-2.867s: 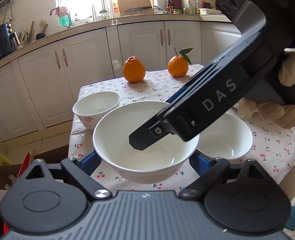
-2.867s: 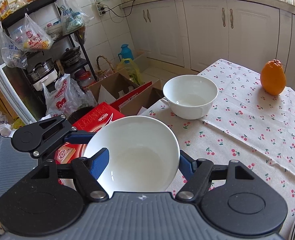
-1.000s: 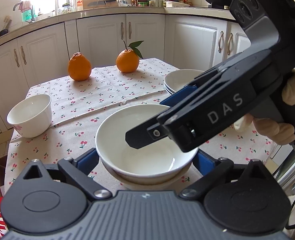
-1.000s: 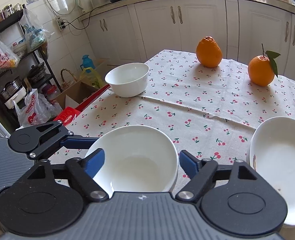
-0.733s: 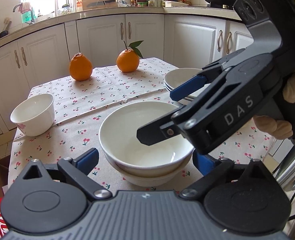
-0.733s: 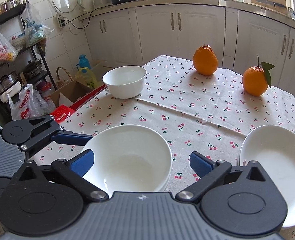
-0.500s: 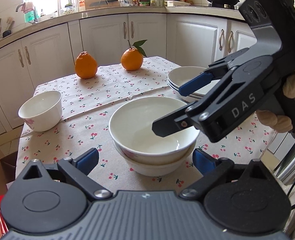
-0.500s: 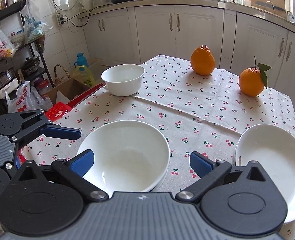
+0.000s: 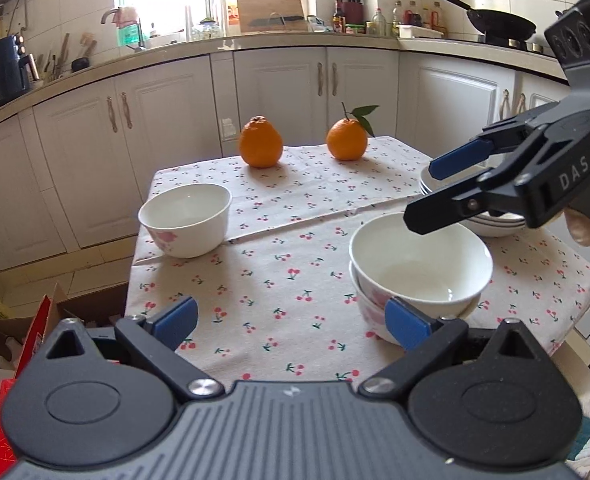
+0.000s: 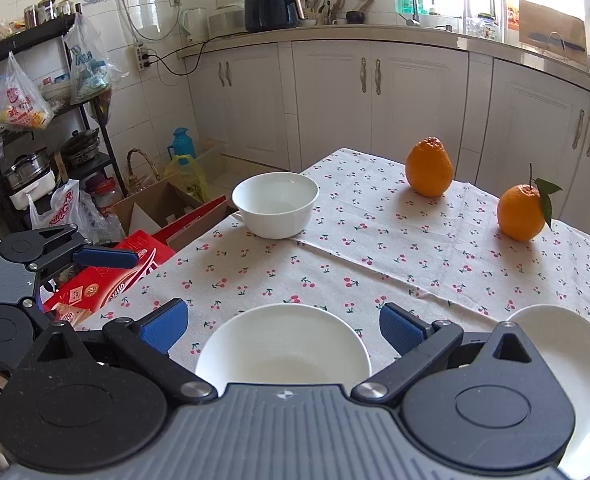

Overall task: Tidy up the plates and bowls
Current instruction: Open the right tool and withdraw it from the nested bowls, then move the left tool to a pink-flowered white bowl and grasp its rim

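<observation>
Two white bowls are nested in a stack (image 9: 421, 268) on the cherry-print tablecloth (image 9: 279, 280); the stack also shows in the right wrist view (image 10: 283, 348). A single white bowl (image 9: 185, 219) stands at the table's left edge, also seen from the right wrist (image 10: 275, 204). A stack of white plates (image 9: 491, 222) sits at the right, with its rim in the right wrist view (image 10: 571, 364). My left gripper (image 9: 291, 320) is open and empty, left of the stack. My right gripper (image 10: 281, 324) is open and empty above the stack; it also shows in the left wrist view (image 9: 439, 192).
Two oranges (image 9: 261, 148) (image 9: 347, 140) sit at the far end of the table. Cardboard boxes and a red carton (image 10: 115, 272) lie on the floor at the table's left. A shelf rack with bags (image 10: 35, 120) and white kitchen cabinets (image 10: 375, 100) surround the table.
Both grippers let go of the bowl once it sat in the other bowl. Both have pulled back; the left one has swung left, the right one has lifted.
</observation>
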`<state>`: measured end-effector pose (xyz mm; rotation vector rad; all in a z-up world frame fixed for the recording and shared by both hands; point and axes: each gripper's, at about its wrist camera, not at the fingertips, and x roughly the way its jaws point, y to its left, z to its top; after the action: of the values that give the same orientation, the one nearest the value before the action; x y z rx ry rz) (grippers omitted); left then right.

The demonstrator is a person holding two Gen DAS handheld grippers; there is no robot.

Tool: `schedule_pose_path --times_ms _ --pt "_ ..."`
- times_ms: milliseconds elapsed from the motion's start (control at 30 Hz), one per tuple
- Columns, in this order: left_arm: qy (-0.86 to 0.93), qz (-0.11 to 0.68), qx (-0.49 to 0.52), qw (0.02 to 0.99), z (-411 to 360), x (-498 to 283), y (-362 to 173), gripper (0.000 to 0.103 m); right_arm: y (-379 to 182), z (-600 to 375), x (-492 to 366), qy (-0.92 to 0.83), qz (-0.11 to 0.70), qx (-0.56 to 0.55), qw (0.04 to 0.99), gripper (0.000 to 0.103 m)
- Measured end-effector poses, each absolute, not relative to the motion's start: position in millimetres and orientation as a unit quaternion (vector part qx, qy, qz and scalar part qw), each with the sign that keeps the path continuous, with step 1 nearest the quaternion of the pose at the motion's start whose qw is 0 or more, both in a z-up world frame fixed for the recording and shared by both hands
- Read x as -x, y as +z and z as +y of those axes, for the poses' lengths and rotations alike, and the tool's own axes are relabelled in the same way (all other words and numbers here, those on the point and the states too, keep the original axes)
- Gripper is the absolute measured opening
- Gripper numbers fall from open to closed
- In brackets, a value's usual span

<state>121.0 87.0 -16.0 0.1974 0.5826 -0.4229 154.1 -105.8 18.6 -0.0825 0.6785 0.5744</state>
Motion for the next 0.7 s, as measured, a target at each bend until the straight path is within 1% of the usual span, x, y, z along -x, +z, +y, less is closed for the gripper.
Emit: schedule_pose_path --times_ms 233,700 --pt "-0.186 0.275 -0.087 0.939 107 -131 -13 0.1 35 -72 -152 0.31 0.291 0.126 0.896 0.103" --pt "-0.153 0.264 -0.067 0.95 143 -178 -6 0.1 30 -32 -197 0.268 0.31 0.208 0.888 0.103"
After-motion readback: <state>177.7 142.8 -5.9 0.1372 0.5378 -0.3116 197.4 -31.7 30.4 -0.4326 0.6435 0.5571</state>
